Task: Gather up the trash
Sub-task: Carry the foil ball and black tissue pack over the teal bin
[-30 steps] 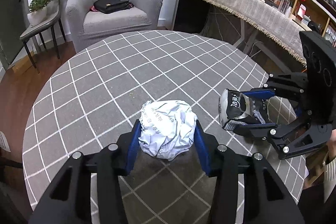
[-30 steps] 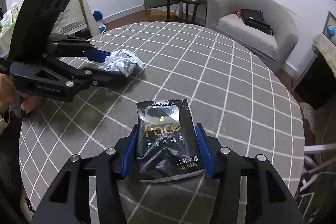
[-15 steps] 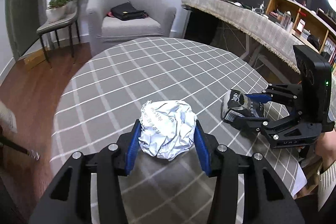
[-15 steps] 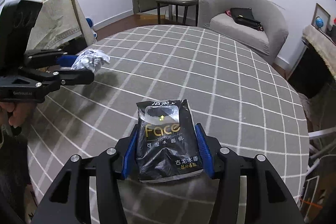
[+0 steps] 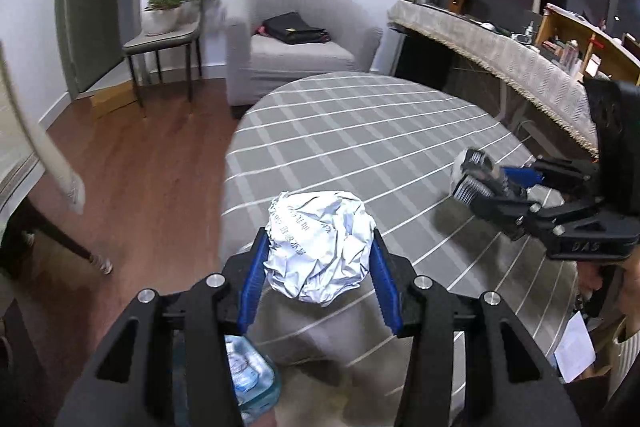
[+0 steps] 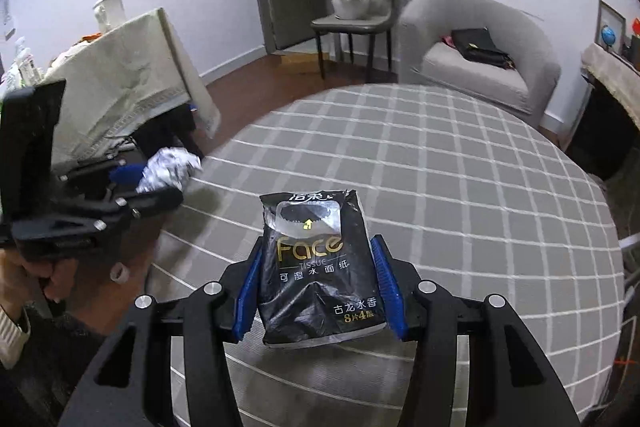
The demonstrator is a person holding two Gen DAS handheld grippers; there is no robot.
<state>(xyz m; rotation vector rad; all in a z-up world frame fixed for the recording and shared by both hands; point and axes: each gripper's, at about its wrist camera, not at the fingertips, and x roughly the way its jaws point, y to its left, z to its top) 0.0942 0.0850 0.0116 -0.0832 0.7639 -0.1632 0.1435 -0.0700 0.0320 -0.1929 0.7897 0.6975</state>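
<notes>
My left gripper: fingers pinching a crumpled silver foil ball, since carried from mid-tabletop to the grey checked tabletop edge. My right gripper: fingers clamping a black "Face" tissue pack, upright, creased, held above the tabletop throughout.

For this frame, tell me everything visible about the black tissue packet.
The black plastic tissue packet is a soft, crinkled pouch with gold "Face" lettering, white Chinese print and a clear peel flap near its top. It stands roughly upright, clamped on both sides by the blue pads of the right gripper, lifted above the grey checked tablecloth. In the left wrist view it shows end-on.
</notes>
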